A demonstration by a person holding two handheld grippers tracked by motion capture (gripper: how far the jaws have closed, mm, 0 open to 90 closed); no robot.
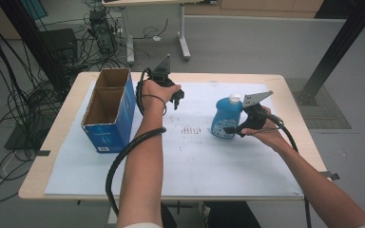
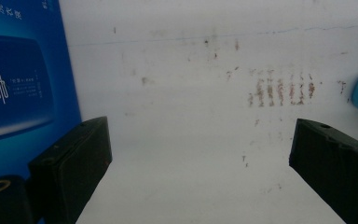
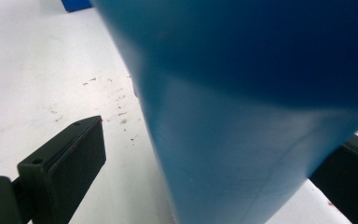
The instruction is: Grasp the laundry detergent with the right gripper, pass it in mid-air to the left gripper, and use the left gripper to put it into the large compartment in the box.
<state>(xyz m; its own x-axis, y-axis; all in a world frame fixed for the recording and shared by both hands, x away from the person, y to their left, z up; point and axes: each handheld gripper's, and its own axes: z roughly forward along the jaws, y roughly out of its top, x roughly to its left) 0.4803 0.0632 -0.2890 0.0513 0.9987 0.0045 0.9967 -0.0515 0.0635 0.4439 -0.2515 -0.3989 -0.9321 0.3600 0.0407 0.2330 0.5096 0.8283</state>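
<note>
The blue plastic bottle with a white cap [image 1: 227,118] stands right of centre in the high view, on the white sheet [image 1: 195,156] that covers the light wooden table [image 1: 47,156]. I cannot tell if its base rests on the sheet or is a little above it. The right tool [image 1: 232,129] comes to the bottle from the right side, at the lower part of the body. In the right gripper view the blue wall of the bottle [image 3: 242,116] is between the two black jaws, which stand wide apart: the left jaw is clearly away from the plastic, and the right jaw is half hidden behind the bottle, so contact there is uncertain. I judge this tool as open around the bottle, not yet pressing it. The low, sideways approach probably gives the flat jaws the widest part of the body and leaves the cap free.

The left tool [image 1: 177,97] is at upper centre of the high view, above the sheet, with the hand [image 1: 157,90] over it. In the left gripper view its jaws are spread and hold nothing; below them are small brown marks [image 2: 279,88] on the sheet. At the left of the high view stands the open blue cardboard box with two compartments [image 1: 108,110], both seemingly empty. The left tool is near it, perhaps ready to steady it if the bottle goes in.
</note>
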